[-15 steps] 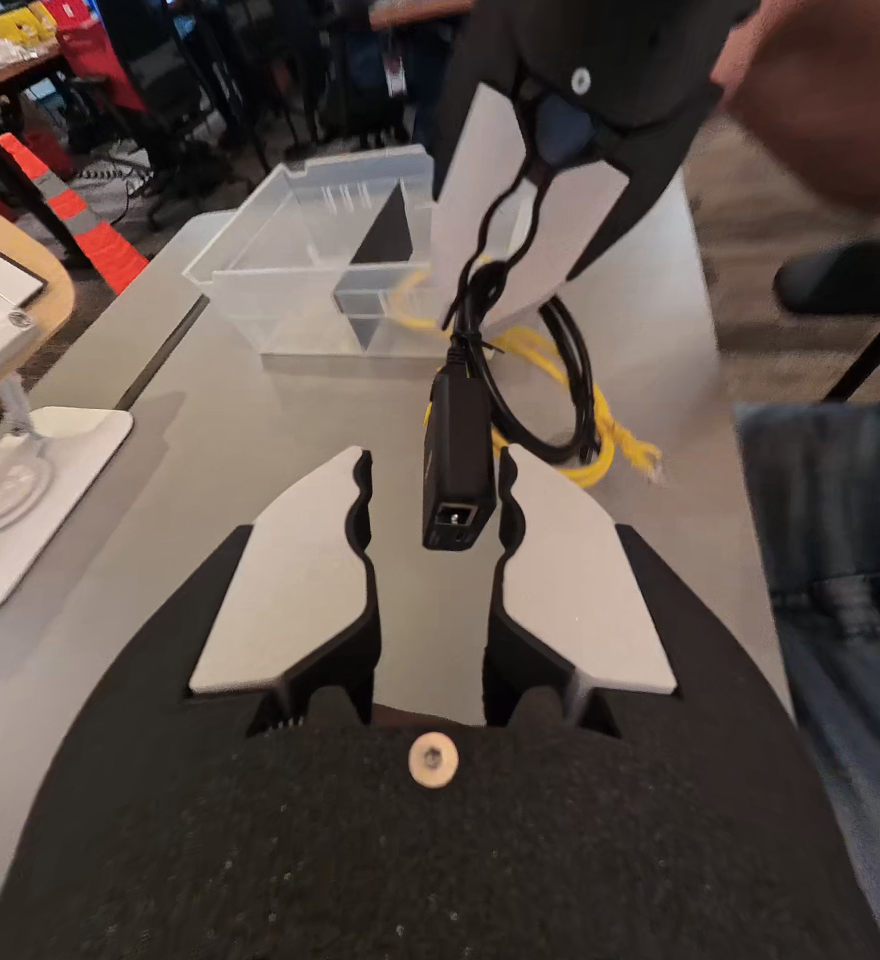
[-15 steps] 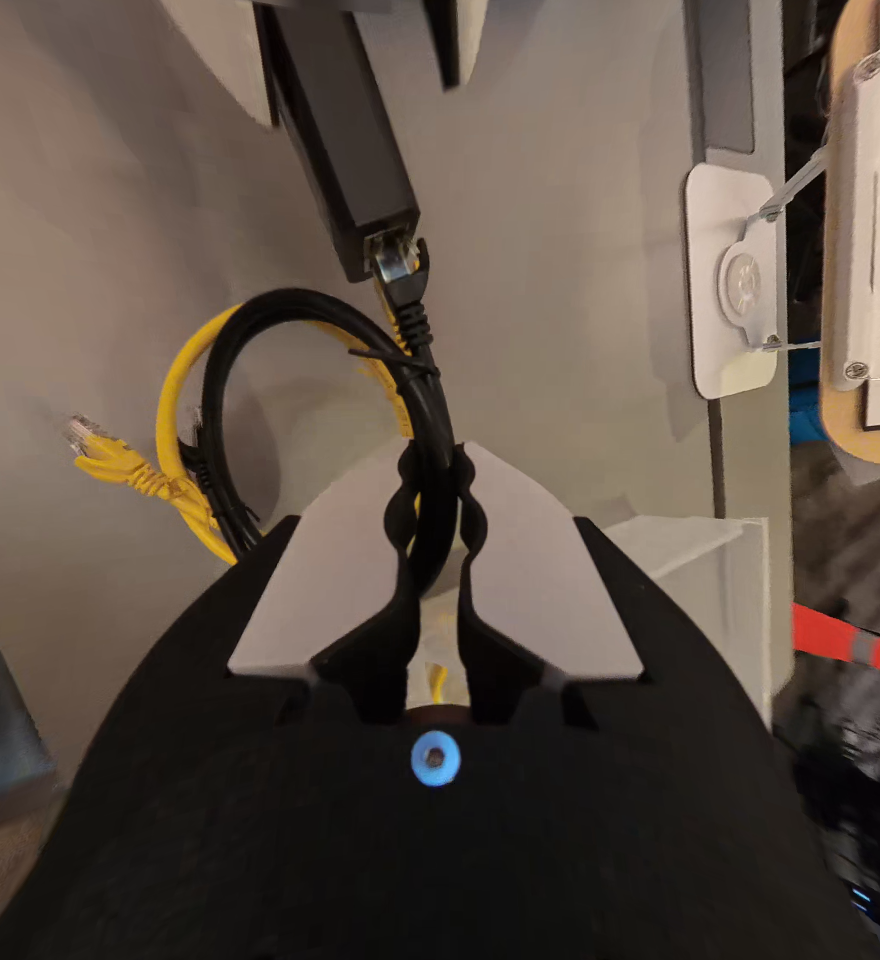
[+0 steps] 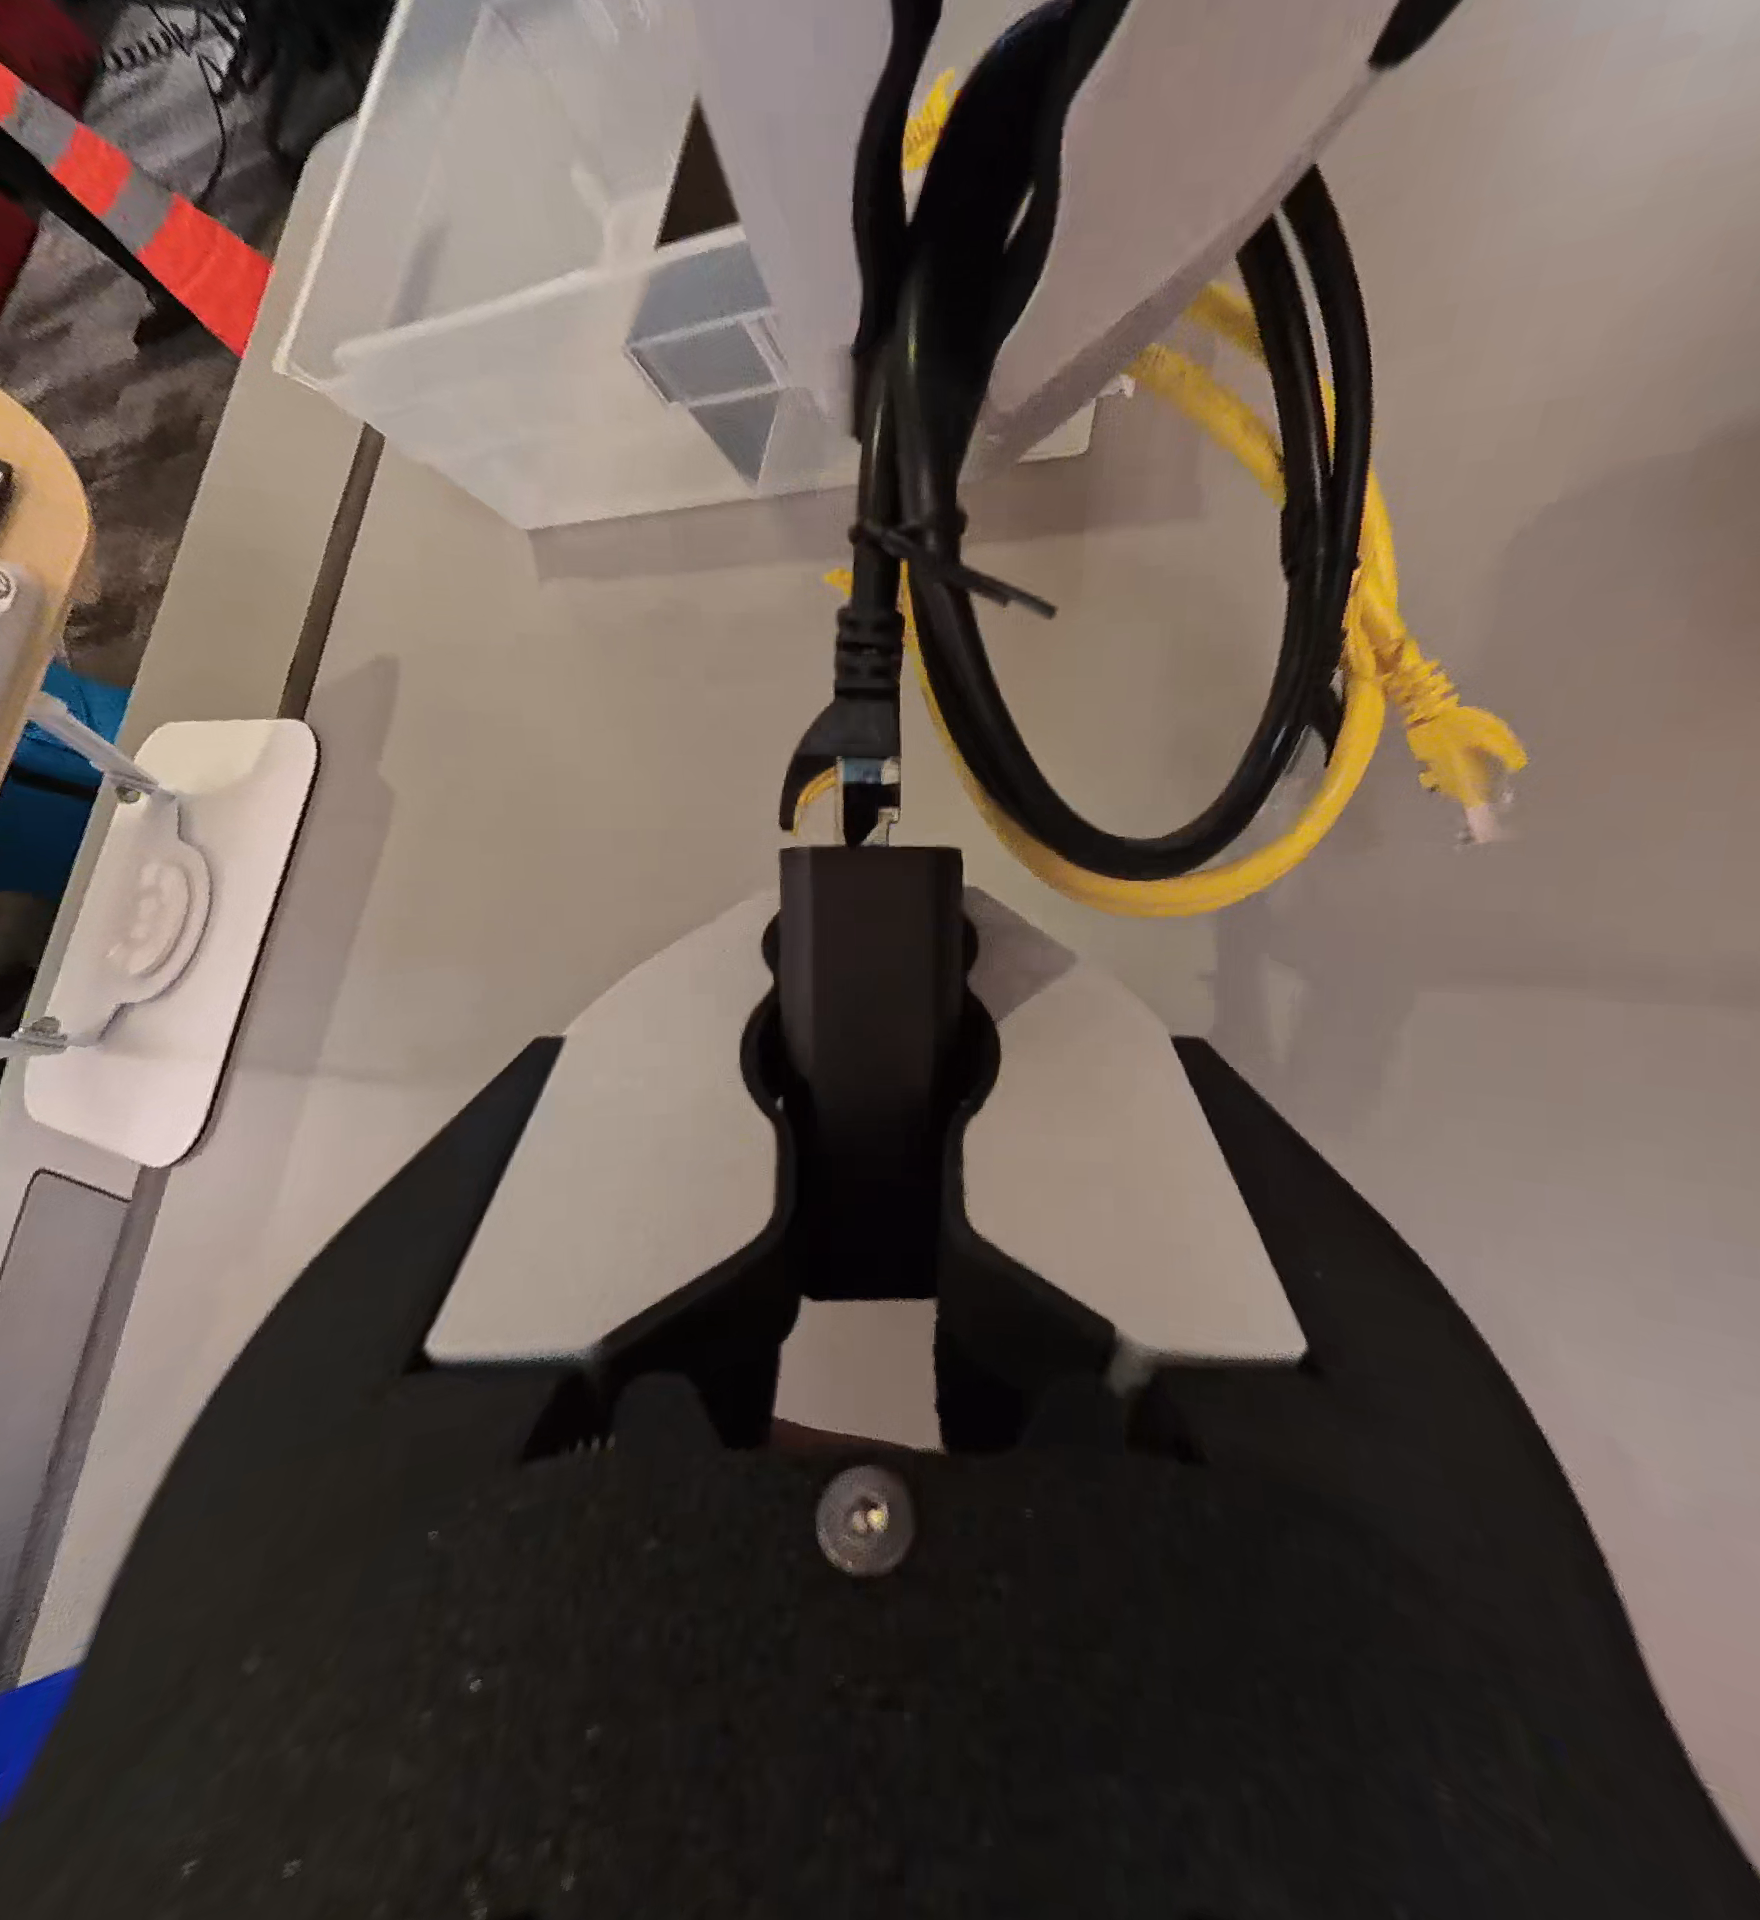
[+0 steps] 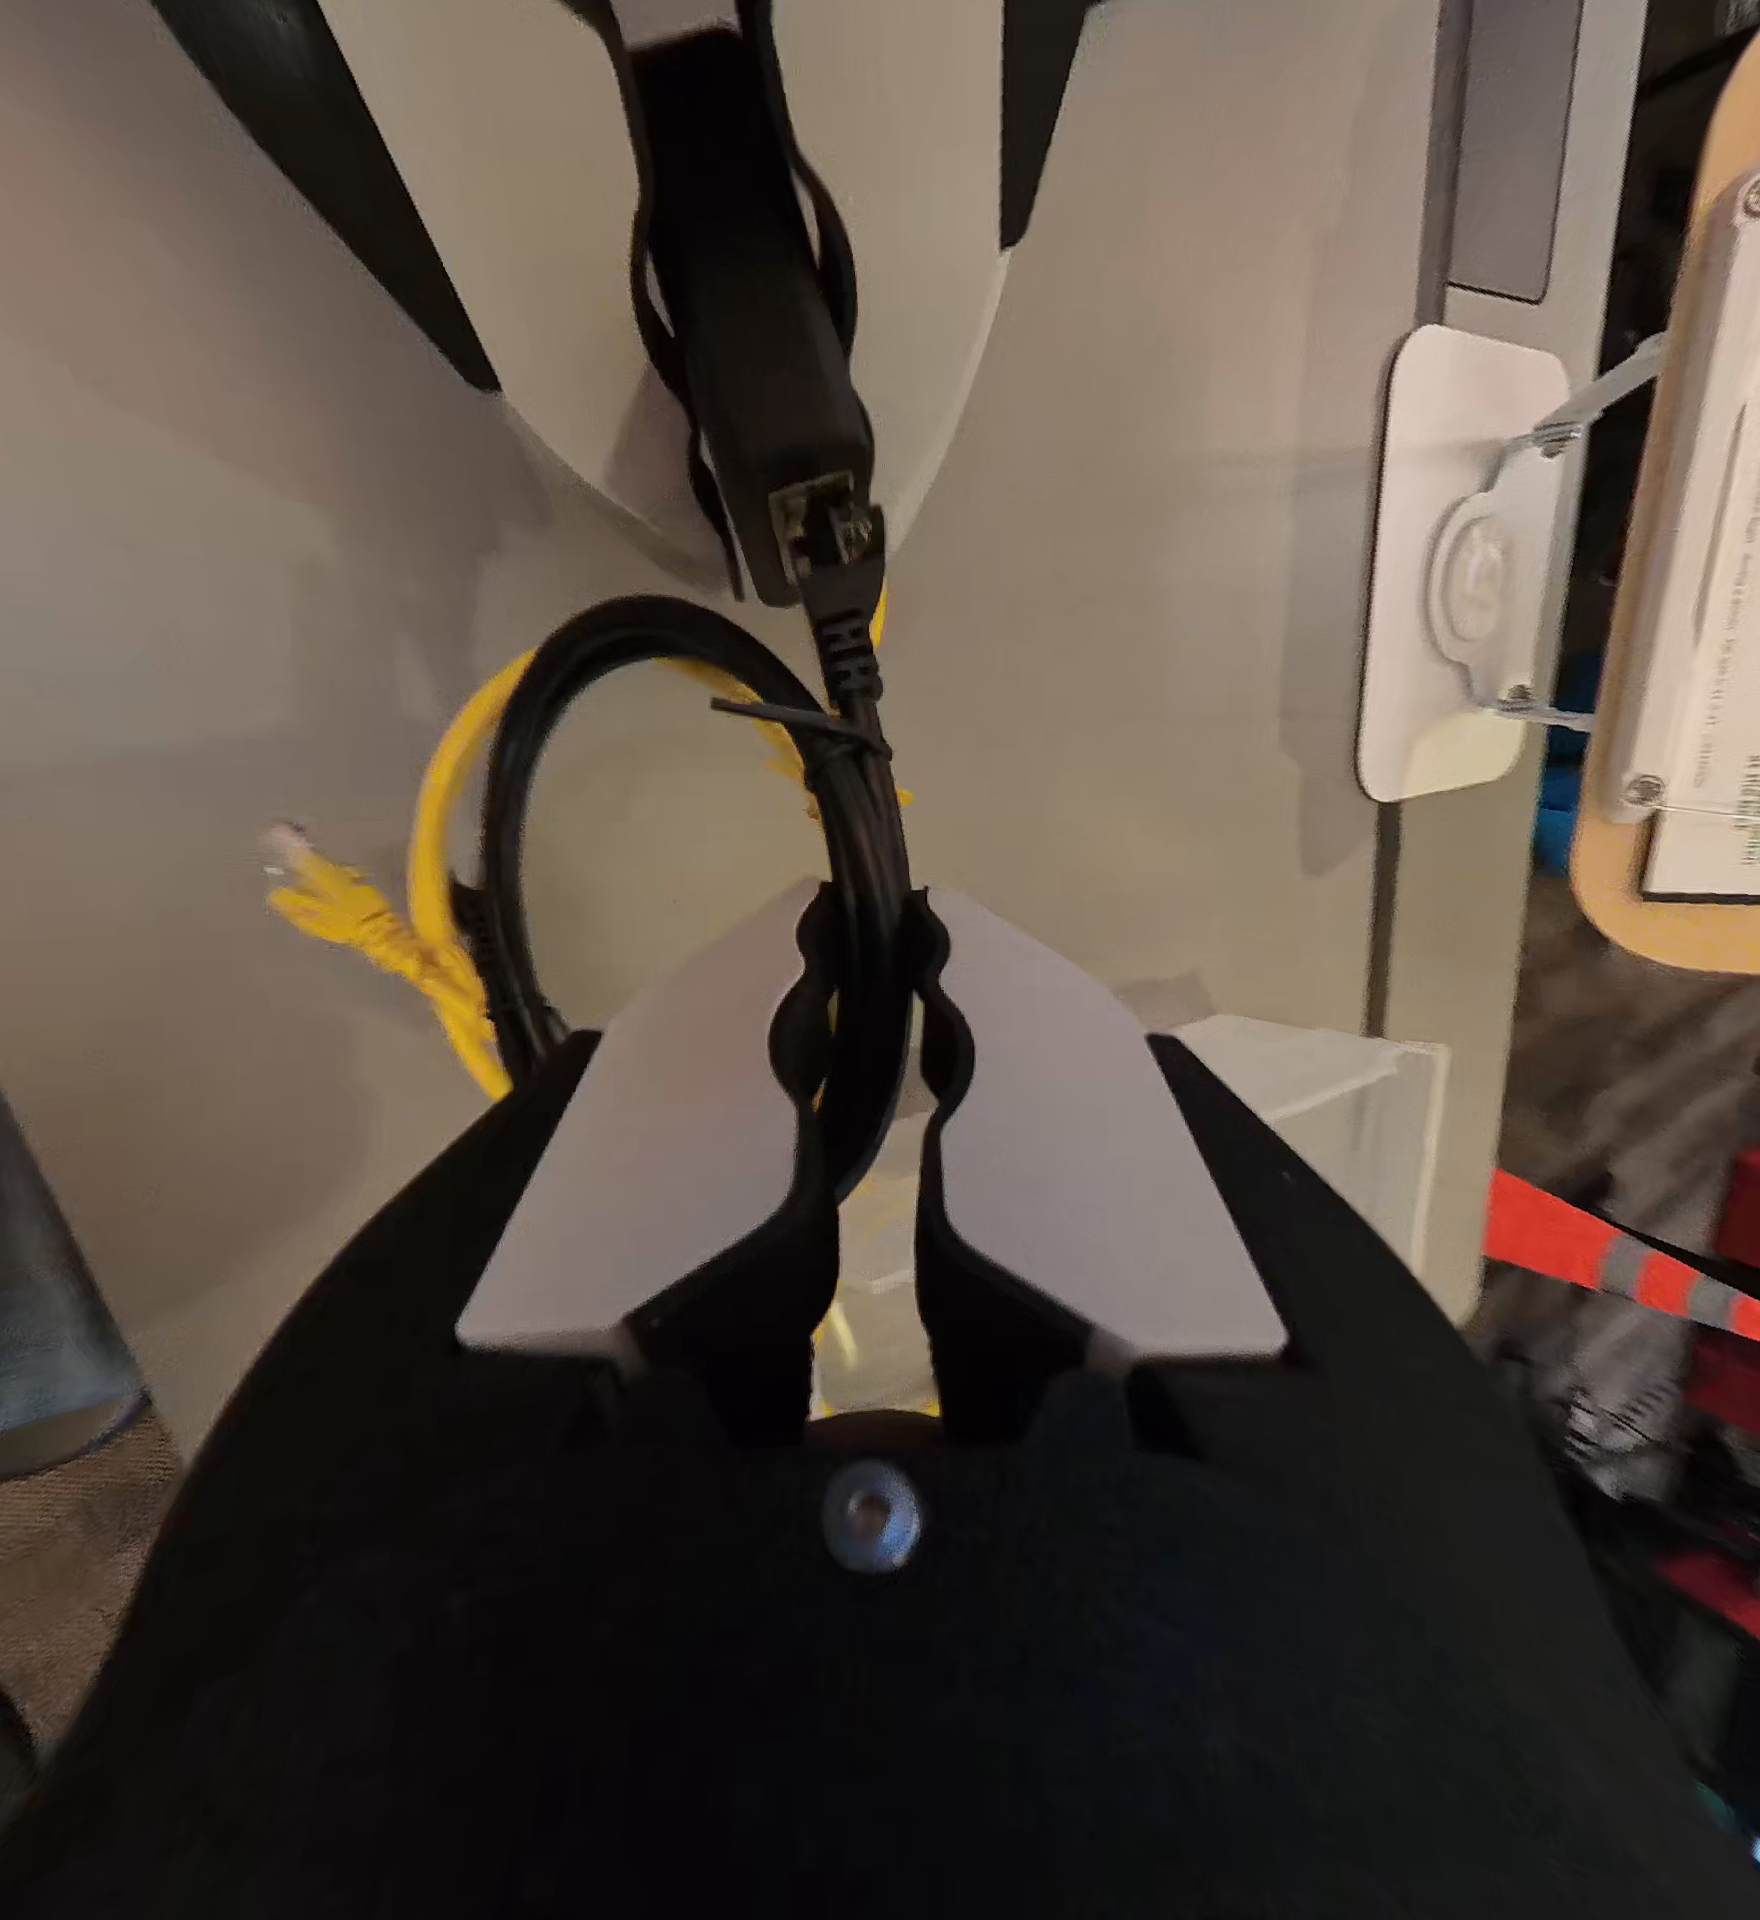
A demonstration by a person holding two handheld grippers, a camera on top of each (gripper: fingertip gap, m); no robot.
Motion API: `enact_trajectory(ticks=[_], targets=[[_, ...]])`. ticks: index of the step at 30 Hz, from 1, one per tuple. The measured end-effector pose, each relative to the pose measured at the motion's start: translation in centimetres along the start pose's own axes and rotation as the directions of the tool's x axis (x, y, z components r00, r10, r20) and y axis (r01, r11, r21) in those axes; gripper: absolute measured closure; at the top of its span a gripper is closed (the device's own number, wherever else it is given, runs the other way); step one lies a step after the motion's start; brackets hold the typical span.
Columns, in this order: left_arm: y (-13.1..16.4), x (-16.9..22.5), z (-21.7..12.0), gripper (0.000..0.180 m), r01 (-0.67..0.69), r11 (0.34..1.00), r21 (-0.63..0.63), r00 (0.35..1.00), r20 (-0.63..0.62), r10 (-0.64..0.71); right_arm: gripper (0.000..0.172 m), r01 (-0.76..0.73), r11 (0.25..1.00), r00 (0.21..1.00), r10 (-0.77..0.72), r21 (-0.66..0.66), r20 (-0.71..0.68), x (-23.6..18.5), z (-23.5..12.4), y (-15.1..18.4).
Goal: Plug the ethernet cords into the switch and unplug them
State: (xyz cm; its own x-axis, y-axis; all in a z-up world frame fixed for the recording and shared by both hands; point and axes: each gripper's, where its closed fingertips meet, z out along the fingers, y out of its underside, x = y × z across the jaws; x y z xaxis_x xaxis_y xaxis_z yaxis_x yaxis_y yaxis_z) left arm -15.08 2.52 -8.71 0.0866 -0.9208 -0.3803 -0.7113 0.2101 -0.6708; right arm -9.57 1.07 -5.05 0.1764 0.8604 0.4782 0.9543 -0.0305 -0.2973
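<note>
Switch [image 3: 871,1039], a slim black box, sits clamped in the left tongs [image 3: 871,935]; both grey fingers [image 3: 668,1091] press its sides, closed only as far as its width allows. The right tongs [image 4: 871,914] are nearly shut on the bundled black ethernet cord [image 4: 871,831], pads squeezing the doubled strands just behind a black zip tie [image 4: 803,727].

From the switch, the cord's black plug [image 3: 855,748] meets its far end face, the clear tip just entering a port; how deep it sits is hard to say, since motion blur softens the joint. The rest of the black cord loops off to the right of the switch, with a yellow ethernet cord [image 3: 1375,644] coiled along it and its yellow plug [image 3: 1458,748] lying on the surface beyond.

Under the switch lies a pale grey bench [image 3: 1582,1039]. A clear plastic bin [image 3: 502,343] stands beyond the switch to the left, and a white stand base [image 3: 180,935] sits at the bench's left edge. Past that edge are a round wooden tabletop [image 3: 24,488], carpeted floor and an orange-and-grey striped strap [image 3: 128,197].

The switch's long axis runs straight along the left tongs' fingers, its ported end pointing away from them toward the right tongs, held in line with the cord's plug.
</note>
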Motion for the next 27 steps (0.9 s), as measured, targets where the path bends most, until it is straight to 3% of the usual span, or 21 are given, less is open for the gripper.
enact_trajectory(ticks=[7,12,15,18,19,21,23,25,27], targets=[[-0.2,-0.2,2.0,0.155,-0.038,0.996,0.075,0.997,0.069,0.033,0.161,-0.194,0.954,0.959,0.135,0.231,0.250,-1.4,-2.2,-2.0],[-1.4,-1.0,2.0,0.155,-0.001,0.972,0.233,0.997,0.073,-0.016,0.152,-0.315,0.865,0.916,0.171,0.390,0.362,-0.5,-3.5,-2.7],[-2.1,-1.2,0.6,0.155,0.099,0.906,0.412,0.995,-0.022,-0.099,0.151,-0.306,0.708,0.948,0.169,0.636,0.268,2.6,-7.6,-3.3],[-3.1,-1.6,-2.0,0.155,0.260,0.748,0.611,0.965,-0.196,-0.176,0.158,-0.322,0.530,0.932,0.322,0.785,0.165,7.0,-10.3,-1.2],[-3.4,-2.1,-2.7,0.155,0.313,0.691,0.652,0.949,-0.246,-0.198,0.163,-0.344,0.477,0.913,0.370,0.808,0.170,7.9,-10.2,-0.3],[-4.3,-2.7,-3.9,0.155,0.392,0.597,0.700,0.918,-0.336,-0.209,0.165,-0.444,0.393,0.880,0.360,0.805,0.310,7.4,-8.3,-0.2],[-5.0,-2.8,-4.4,0.155,0.415,0.552,0.723,0.906,-0.386,-0.175,0.154,-0.510,0.450,0.860,0.276,0.733,0.429,4.8,-4.6,-1.6],[-5.4,-2.2,-4.1,0.154,0.416,0.557,0.719,0.898,-0.420,-0.130,0.143,-0.480,0.502,0.875,0.221,0.719,0.430,3.2,-1.7,-3.3],[-5.4,-1.6,-3.6,0.154,0.429,0.572,0.699,0.886,-0.450,-0.114,0.142,-0.476,0.479,0.874,0.168,0.738,0.455,2.5,-0.5,-5.0]])
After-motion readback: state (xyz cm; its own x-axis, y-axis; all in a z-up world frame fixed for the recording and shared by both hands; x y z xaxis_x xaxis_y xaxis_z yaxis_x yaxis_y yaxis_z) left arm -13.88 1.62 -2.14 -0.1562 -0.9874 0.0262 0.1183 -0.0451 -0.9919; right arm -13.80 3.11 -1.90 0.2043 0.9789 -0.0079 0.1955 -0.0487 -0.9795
